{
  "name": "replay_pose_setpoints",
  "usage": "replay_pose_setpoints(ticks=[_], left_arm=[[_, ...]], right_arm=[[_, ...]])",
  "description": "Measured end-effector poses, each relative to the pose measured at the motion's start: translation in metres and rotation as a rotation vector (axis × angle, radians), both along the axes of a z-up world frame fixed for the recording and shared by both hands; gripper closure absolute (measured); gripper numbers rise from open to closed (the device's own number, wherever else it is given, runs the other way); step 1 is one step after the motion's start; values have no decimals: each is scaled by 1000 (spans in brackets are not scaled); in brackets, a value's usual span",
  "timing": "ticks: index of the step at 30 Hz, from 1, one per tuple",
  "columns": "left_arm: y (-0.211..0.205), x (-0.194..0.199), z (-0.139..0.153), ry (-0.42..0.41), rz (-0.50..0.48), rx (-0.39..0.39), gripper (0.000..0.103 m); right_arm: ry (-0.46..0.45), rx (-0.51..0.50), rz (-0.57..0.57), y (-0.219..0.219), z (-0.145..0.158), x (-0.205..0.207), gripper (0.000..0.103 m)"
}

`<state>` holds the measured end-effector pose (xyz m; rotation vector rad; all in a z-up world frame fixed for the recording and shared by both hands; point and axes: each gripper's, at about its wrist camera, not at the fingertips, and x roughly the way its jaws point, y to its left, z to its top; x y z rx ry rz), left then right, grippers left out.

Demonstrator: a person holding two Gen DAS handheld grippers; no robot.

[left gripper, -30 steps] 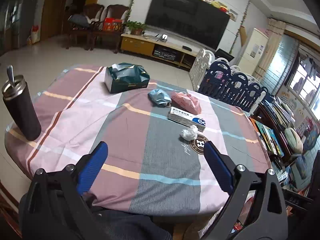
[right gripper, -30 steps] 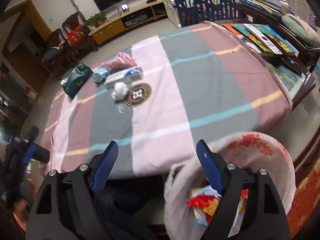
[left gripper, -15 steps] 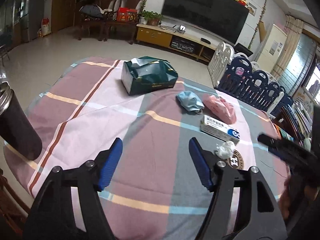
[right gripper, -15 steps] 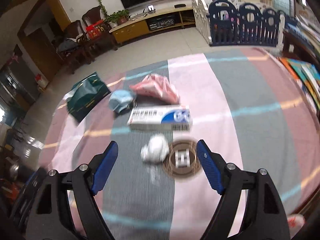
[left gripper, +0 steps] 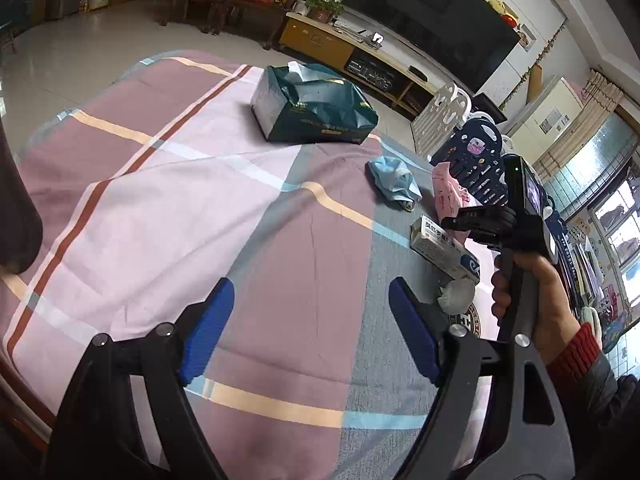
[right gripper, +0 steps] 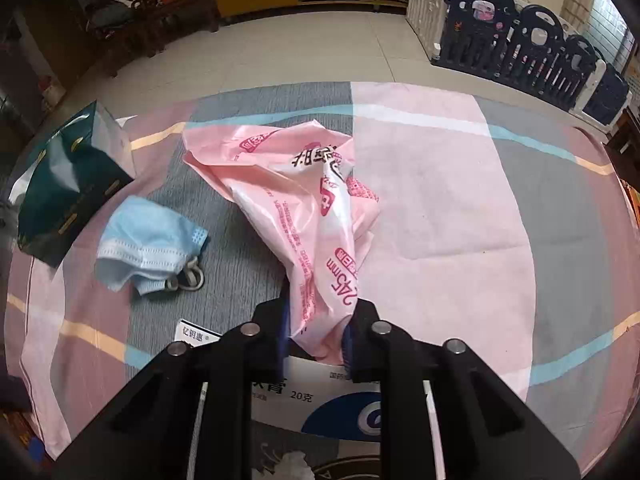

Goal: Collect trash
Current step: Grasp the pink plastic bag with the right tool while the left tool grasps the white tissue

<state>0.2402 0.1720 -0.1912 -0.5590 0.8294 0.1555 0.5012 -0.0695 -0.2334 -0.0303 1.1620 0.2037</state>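
Right wrist view shows the right gripper (right gripper: 316, 340) pinching the near end of the pink plastic wrapper (right gripper: 304, 208), which lies on the tablecloth (right gripper: 460, 200) beside a blue face mask (right gripper: 148, 248). It should lift slowly, so the thin film does not slip. The left gripper (left gripper: 312, 328) is opening over bare cloth, nothing between its jaws. The dark green paper bag (left gripper: 316, 108) lies crumpled; its contents cannot be seen.

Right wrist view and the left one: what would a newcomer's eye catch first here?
First, the crumpled pink plastic wrapper with red print, pinched between the shut right gripper at the middle of the striped pink-and-grey tablecloth. Left of it lies a crumpled pale blue face mask, with a dark green paper bag beyond. The left gripper, jaws opening, hovers empty over the cloth.
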Motion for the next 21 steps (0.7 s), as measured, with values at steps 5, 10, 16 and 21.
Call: replay_pose_setpoints(ticks=[5, 10, 16, 21], left_arm=[[-1, 0, -3, 1, -3, -17, 23], [-3, -1, -6, 10, -13, -38, 22], [-4, 1, -15, 74, -75, -106, 22], [-31, 7, -21, 191, -212, -94, 22]], right_arm=[[64, 86, 38, -14, -3, -43, 90], [170, 307, 110, -9, 1, -101, 90], [81, 368, 51, -39, 28, -147, 90], [20, 352, -2, -86, 39, -198, 90]])
